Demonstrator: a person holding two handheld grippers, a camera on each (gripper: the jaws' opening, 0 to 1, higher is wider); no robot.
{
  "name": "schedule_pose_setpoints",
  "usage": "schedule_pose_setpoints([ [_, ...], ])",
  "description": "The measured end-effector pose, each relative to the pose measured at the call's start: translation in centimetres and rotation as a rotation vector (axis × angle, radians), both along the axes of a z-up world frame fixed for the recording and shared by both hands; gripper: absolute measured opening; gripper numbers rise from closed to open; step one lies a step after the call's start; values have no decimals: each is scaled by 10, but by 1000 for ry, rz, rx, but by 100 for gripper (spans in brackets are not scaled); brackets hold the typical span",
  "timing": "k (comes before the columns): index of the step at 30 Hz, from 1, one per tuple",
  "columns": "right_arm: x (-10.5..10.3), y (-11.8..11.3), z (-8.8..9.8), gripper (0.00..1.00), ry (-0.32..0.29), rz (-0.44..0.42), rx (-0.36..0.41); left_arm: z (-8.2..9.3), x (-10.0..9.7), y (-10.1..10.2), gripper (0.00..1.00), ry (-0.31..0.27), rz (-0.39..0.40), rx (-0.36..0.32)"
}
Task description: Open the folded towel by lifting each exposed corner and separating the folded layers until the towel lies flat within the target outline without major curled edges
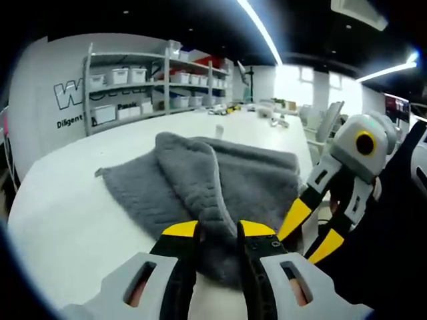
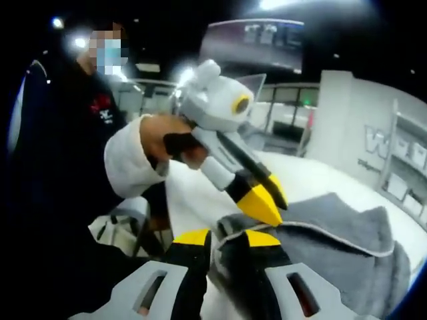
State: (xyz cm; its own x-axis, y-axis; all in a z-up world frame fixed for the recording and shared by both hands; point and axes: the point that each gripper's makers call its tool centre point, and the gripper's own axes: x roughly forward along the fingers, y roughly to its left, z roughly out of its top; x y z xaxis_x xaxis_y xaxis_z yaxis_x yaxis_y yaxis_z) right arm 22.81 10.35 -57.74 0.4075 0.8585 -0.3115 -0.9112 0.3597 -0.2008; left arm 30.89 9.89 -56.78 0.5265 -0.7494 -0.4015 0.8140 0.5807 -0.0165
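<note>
Grey towel (image 1: 227, 180), partly folded, on white table (image 1: 73, 220). Left tongs (image 1: 219, 233) clamp its near edge; right tongs (image 2: 229, 239) likewise grip towel. Shelving (image 1: 150, 83) at 11 o'clock, left gripper view; person's hand (image 2: 163, 143) at 10 o'clock, right gripper view.

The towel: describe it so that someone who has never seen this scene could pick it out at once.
On the large white table in front of the shelving, the towel is the grey, fluffy cloth lying partly folded, one layer turned over the rest. The left gripper is clamped on its near edge. Nothing else on the table is grey or soft.
</note>
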Motion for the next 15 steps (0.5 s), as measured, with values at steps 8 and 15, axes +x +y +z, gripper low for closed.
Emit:
schedule_pose_setpoints([
  [8,7,-5,3,16,-14,-21,-1,-2,0,2,21,7,-2,7],
  [15,4,0,-5,16,-5,-11,-18,-2,-1,3,21,14,-4,12],
])
